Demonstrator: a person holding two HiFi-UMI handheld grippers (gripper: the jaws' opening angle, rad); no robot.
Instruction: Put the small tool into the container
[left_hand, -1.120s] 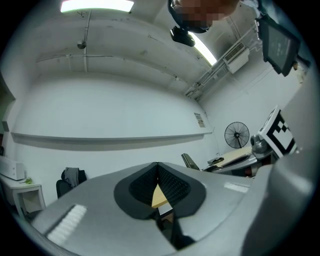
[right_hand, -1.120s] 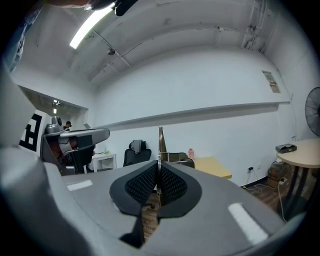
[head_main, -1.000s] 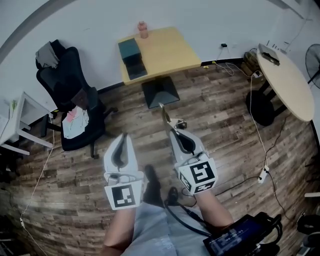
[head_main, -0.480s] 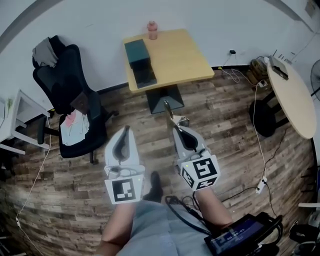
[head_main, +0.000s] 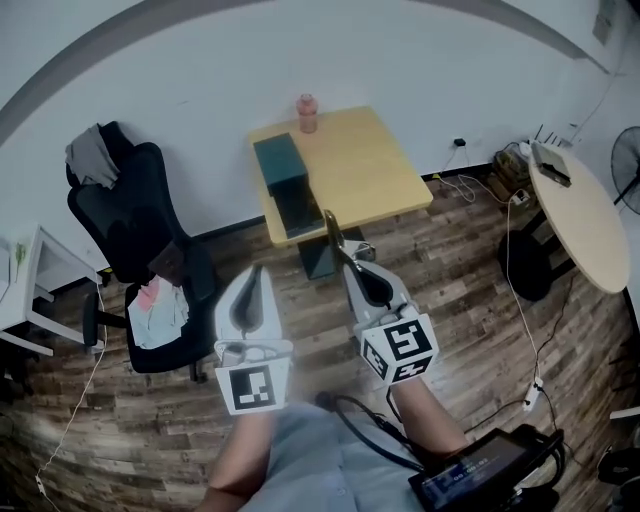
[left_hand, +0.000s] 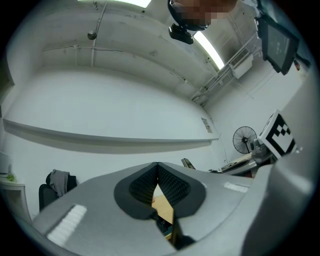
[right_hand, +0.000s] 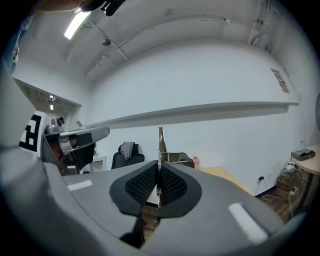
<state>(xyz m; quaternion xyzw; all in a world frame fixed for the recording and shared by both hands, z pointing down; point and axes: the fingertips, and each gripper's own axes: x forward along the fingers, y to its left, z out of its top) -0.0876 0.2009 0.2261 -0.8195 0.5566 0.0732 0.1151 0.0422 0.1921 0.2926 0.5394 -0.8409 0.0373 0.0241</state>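
A thin brass-coloured small tool (head_main: 331, 233) sticks up out of my right gripper (head_main: 350, 262), which is shut on it; in the right gripper view the small tool (right_hand: 160, 142) stands between the pressed pads. Just beyond the tool's tip, a dark green container (head_main: 286, 181) lies with its lid open on the left side of a yellow table (head_main: 365, 170). The container (right_hand: 176, 158) also shows behind the blade. My left gripper (head_main: 255, 272) is level with the right one, shut and empty. Through the left gripper (left_hand: 157, 165) I see a slice of the table (left_hand: 163, 208).
A pink bottle (head_main: 307, 113) stands at the table's far edge. A black office chair (head_main: 140, 215) with clothes on it is at the left, a round table (head_main: 580, 195) at the right. Cables (head_main: 520, 300) run over the wooden floor. A white wall is behind.
The table and container have come nearer and now lie just past the gripper tips. Both grippers keep the same pose, the right still shut on the tool.
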